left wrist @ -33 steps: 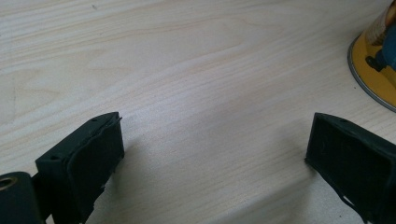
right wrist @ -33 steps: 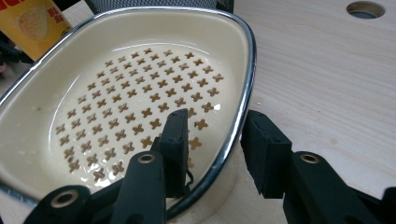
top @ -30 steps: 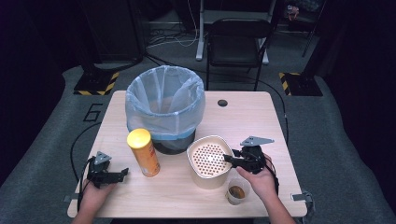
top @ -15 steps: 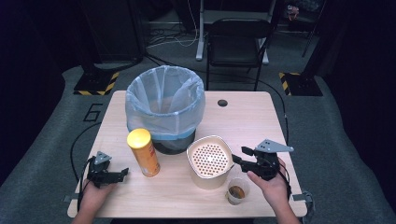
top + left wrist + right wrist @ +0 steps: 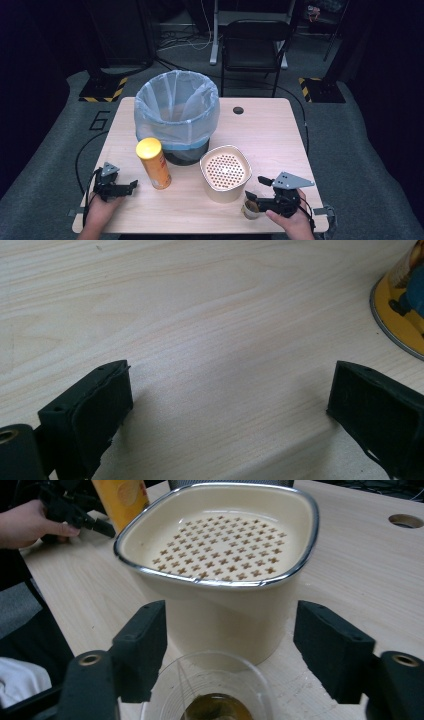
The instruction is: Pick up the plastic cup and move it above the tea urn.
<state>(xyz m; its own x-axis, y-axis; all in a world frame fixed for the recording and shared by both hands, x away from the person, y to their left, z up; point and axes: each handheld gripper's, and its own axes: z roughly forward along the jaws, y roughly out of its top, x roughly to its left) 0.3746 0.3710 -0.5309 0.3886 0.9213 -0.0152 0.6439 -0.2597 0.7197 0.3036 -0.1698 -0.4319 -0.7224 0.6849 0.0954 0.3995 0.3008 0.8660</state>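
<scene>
A cream container [image 5: 225,172] with a perforated insert stands at the table's front centre, with a small clear cup [image 5: 249,210] of brown liquid just right of it at the front. My right gripper [image 5: 256,189] hovers by the cup; its jaws have just been opening and stand open. In the right gripper view the cup [image 5: 210,692] sits low between the jaws, untouched, and the container [image 5: 220,570] rises behind it. A yellow can [image 5: 153,162] stands left of the container. My left gripper [image 5: 131,186] rests open on the table, the can's base [image 5: 400,315] to its right.
A bin lined with a clear bag [image 5: 177,115] stands behind the can and the container. A round hole [image 5: 238,110] is in the wooden table [image 5: 270,135] at the back. A chair [image 5: 255,45] stands beyond the table. The person's other hand holds the left gripper [image 5: 70,510].
My right gripper drew back from the cream container's rim toward the front right of the table and went from shut to open. The left gripper stayed where it was.
</scene>
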